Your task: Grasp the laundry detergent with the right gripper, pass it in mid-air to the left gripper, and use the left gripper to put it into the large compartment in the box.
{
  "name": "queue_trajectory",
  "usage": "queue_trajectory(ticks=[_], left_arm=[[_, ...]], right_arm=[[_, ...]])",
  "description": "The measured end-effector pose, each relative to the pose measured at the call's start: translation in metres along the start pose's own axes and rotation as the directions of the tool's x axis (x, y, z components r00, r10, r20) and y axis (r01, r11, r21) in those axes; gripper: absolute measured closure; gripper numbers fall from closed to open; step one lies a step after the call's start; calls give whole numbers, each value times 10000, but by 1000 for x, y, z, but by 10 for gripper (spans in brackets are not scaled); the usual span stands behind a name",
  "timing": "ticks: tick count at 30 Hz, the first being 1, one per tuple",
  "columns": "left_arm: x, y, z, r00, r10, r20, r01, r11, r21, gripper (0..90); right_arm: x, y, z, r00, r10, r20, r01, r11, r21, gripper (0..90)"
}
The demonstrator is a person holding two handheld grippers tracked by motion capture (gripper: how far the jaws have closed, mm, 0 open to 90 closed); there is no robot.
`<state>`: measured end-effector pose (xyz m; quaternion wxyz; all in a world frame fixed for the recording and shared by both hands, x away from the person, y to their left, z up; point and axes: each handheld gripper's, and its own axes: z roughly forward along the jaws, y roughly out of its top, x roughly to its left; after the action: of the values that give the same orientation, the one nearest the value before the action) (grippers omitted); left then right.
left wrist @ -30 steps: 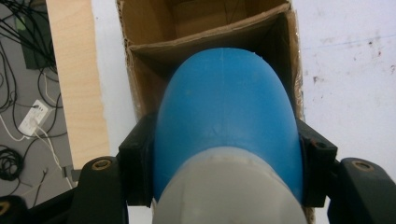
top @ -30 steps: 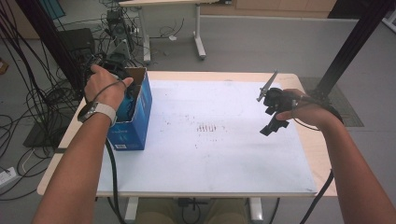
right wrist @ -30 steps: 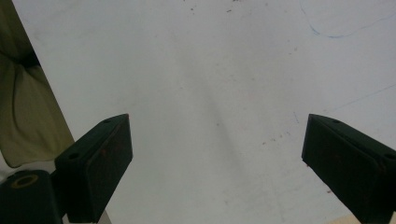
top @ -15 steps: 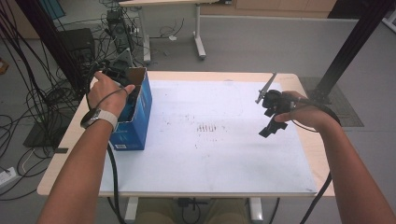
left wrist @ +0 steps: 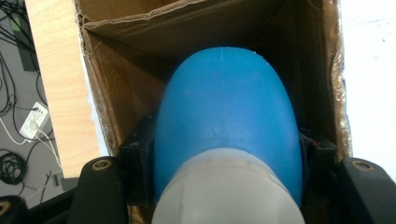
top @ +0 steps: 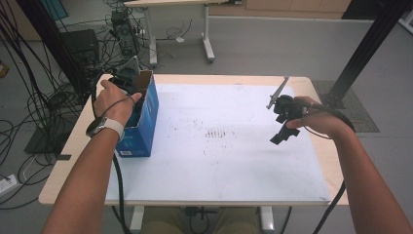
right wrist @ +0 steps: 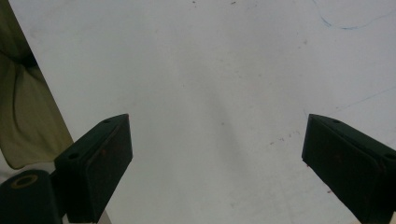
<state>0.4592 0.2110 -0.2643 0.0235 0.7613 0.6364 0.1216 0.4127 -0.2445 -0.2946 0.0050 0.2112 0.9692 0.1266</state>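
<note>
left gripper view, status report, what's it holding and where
Left gripper shut on blue rounded plastic object with white end, inside open cardboard box. Right gripper open, nothing between jaws, over white board. Nothing blocking.

A wooden table (top: 316,85) carries a white sheet (top: 234,146) and a blue box (top: 146,126).

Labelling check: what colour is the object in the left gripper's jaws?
Blue object with a whitish end, clearest in the left gripper view.

A white sheet (top: 229,146) covers the wooden tabletop (top: 73,146); cables (top: 29,112) sprawl on the grey floor (top: 272,44) beside it.
</note>
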Motion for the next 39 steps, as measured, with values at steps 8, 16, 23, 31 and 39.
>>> queue_trajectory(ticks=[8,16,23,31,39], left_arm=[[0,-2,10,10000,80,53,-81,9998,176,378],[3,-2,11,9999,64,156,-65,9999,99,378],[4,-1,12,9998,92,162,-94,9999,136,377],[4,-2,12,9998,120,161,-121,9999,81,377],[5,-3,12,9998,116,177,-116,9999,3,377]], right_arm=[[0,1,3,10000,-3,-47,3,10000,12,83],[0,0,3,10000,48,-48,-48,10000,49,83],[0,-2,3,10000,30,-33,-30,10000,80,83],[1,-1,5,10000,10,-49,-10,9999,129,83],[2,-2,5,10000,24,-42,-23,9999,159,83]])
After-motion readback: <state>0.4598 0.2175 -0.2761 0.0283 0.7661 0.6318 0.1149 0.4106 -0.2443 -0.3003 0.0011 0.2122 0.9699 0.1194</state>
